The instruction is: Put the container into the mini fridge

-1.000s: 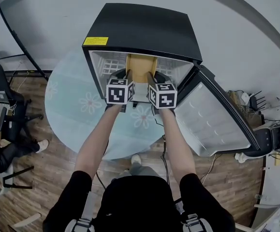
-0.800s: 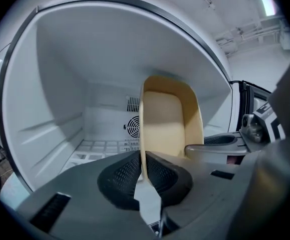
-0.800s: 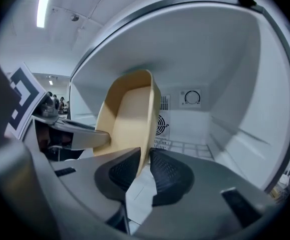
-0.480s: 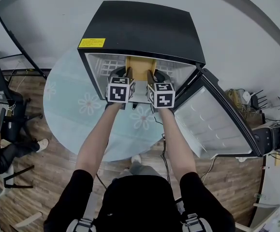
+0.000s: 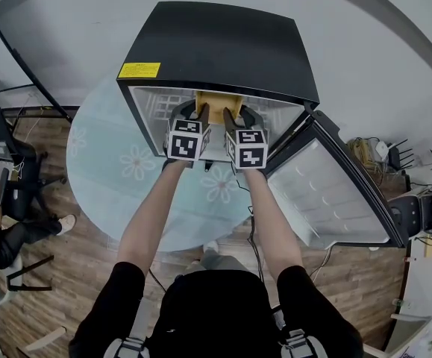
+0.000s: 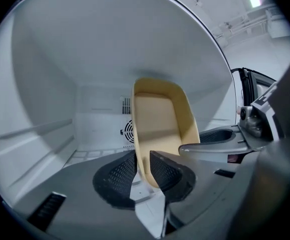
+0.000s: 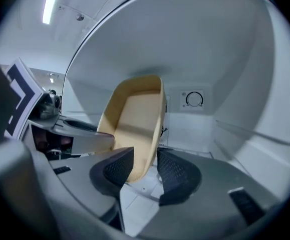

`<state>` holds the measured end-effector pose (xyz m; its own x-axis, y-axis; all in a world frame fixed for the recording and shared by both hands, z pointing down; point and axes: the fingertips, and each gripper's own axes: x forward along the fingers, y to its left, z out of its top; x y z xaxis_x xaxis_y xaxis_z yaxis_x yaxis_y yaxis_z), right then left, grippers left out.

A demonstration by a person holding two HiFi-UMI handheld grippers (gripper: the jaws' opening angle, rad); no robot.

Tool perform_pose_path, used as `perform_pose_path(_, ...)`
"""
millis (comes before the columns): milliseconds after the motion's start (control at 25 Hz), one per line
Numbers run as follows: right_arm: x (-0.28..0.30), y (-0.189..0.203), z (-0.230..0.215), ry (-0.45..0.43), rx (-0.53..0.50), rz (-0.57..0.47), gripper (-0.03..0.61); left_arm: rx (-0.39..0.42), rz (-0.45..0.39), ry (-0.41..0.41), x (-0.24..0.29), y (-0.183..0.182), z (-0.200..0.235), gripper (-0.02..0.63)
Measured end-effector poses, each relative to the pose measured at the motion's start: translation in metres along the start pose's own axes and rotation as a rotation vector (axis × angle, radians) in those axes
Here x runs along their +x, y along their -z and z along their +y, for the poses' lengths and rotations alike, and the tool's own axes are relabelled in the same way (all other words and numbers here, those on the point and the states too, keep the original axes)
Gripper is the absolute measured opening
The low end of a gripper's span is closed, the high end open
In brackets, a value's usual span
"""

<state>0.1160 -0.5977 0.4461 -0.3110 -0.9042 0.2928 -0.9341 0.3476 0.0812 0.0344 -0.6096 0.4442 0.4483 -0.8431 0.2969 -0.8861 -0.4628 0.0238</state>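
Container: the tan open container (image 5: pixel 217 101) is inside the black mini fridge (image 5: pixel 216 47), mid-cavity, just past the fridge's opening!
Left gripper: the left gripper (image 6: pixel 142 166) reaches in through the fridge's front and straddles the container's left rim. Its jaws are opening, with the rim wall between the pads and the clamp slackening.
Right gripper: the right gripper (image 7: pixel 145 168) is also inside the fridge, at the container's right rim. Its jaws are opening too, with a gap showing between one pad and the wall that stands between them.
Door: the fridge door (image 5: pixel 327 192) is swung wide at the fridge's right side.
Back of fridge: a round vent (image 6: pixel 128 131) sits behind the container, and a dial (image 7: pixel 194 99) is on the fridge's rear wall.
Table: a round pale table (image 5: pixel 104 162) with flower prints lies under the fridge.
Label: a yellow sticker (image 5: pixel 139 70) marks the fridge's top, front-left corner.
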Motion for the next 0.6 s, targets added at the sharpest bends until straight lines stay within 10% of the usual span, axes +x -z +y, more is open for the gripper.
perform_pose_path(600,-0.0095,-0.0097,-0.0014,-0.009,0.017,-0.056,0.181,-0.020,-0.072,-0.019,-0.0087,-0.0074,-0.0015,0.144)
